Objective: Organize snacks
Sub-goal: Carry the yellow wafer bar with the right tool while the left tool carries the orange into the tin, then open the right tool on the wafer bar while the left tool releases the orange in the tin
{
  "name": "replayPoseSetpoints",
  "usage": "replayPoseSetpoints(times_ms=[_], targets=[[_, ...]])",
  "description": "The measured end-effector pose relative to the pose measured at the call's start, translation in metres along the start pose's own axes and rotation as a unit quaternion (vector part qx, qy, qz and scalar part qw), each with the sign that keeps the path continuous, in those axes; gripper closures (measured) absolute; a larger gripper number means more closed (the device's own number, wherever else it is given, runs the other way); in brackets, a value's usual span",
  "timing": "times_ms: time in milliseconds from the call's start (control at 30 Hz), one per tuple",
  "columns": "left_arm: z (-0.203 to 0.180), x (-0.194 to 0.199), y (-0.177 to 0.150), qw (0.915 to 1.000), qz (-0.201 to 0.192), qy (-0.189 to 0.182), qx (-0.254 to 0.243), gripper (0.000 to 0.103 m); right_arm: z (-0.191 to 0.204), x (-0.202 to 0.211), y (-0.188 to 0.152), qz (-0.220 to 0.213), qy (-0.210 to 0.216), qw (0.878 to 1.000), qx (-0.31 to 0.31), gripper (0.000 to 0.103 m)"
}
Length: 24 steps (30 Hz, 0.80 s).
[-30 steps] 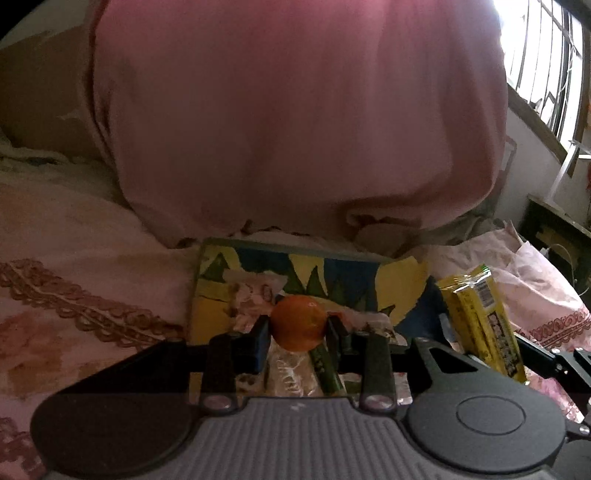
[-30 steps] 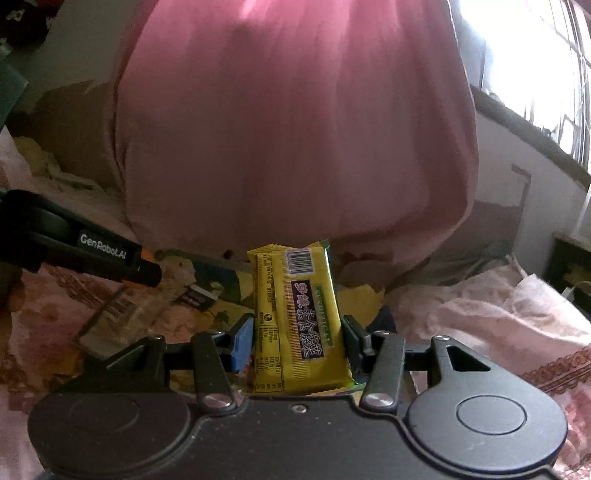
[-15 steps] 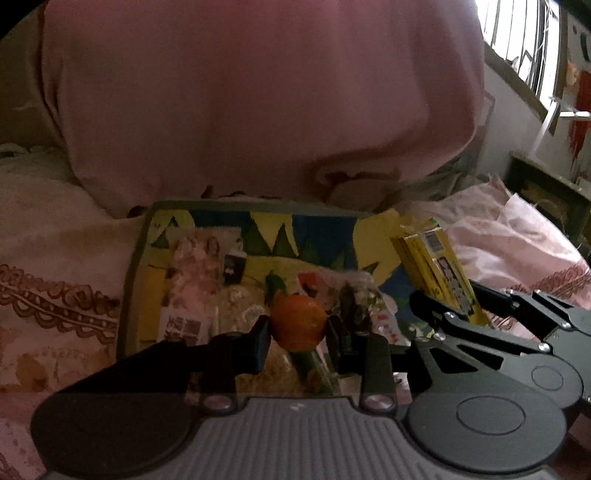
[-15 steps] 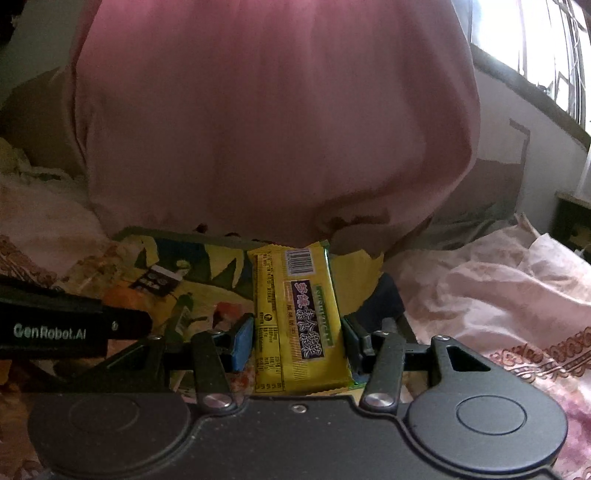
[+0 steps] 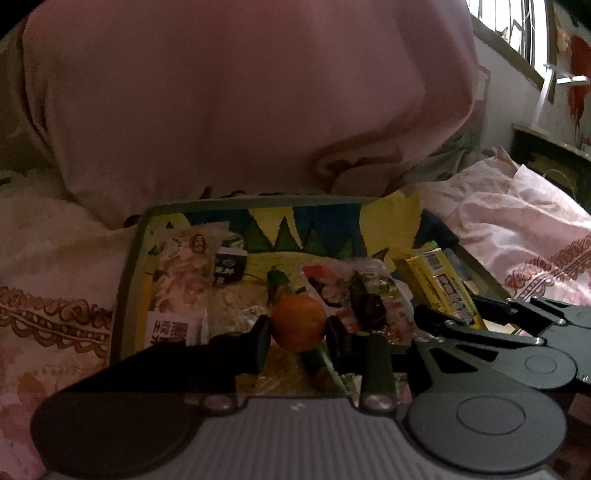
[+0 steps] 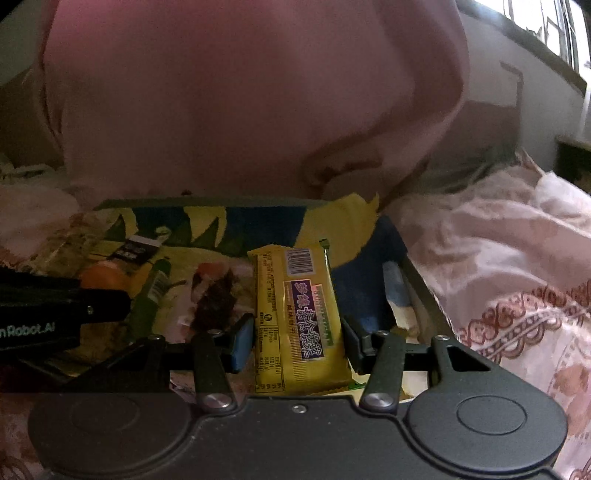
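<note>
My left gripper (image 5: 298, 328) is shut on a small orange fruit (image 5: 299, 323) and holds it over the middle of an open box (image 5: 127, 266) with a yellow and blue lining. My right gripper (image 6: 298, 332) is shut on a yellow snack bar (image 6: 299, 317) with a purple label, over the right part of the same box (image 6: 424, 288). The right gripper and its bar (image 5: 439, 284) show at the right of the left wrist view. The orange (image 6: 101, 277) and the left gripper show at the left of the right wrist view. The box holds several wrapped snacks.
The box lies on a pink patterned bedsheet (image 5: 44, 314). A large pink pillow (image 5: 240, 96) stands right behind the box. Rumpled pink cloth (image 6: 498, 240) lies to the right. A window (image 5: 517, 29) and a dark desk (image 5: 554, 155) are at far right.
Both grippers have moved forward and down over the box with their items still held. The box and its snacks now fill more of both views.
</note>
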<state>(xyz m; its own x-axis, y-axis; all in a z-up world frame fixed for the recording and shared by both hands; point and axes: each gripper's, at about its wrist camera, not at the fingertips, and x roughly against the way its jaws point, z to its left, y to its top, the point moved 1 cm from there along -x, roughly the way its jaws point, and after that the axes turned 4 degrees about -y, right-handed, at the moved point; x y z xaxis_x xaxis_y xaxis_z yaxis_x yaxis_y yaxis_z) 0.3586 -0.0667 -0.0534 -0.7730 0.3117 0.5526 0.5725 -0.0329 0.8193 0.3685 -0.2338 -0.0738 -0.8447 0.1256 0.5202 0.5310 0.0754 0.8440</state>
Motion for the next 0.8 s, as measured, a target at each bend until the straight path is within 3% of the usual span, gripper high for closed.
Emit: replayPoseSetpoints(times_ms=[600,733,800], targets=[[-0.0088,-0.0001,-0.0044,0.9992,0.010,0.012,-0.036,0.066,-0.0110,-0.0019,-0.0048,0.031,0.011,0.999,-0.042,0.050],[-0.0087,0.0005,-0.0038,0.9994,0.011,0.005,-0.032,0.058,-0.0105,0.0024,-0.0039,0.024,0.012,0.999,-0.037,0.048],[-0.0092,0.0013,-0.0038,0.9994,0.012,0.005,-0.031,0.052,-0.0102,0.0056,-0.0022,0.021,0.013,0.999,-0.036,0.042]])
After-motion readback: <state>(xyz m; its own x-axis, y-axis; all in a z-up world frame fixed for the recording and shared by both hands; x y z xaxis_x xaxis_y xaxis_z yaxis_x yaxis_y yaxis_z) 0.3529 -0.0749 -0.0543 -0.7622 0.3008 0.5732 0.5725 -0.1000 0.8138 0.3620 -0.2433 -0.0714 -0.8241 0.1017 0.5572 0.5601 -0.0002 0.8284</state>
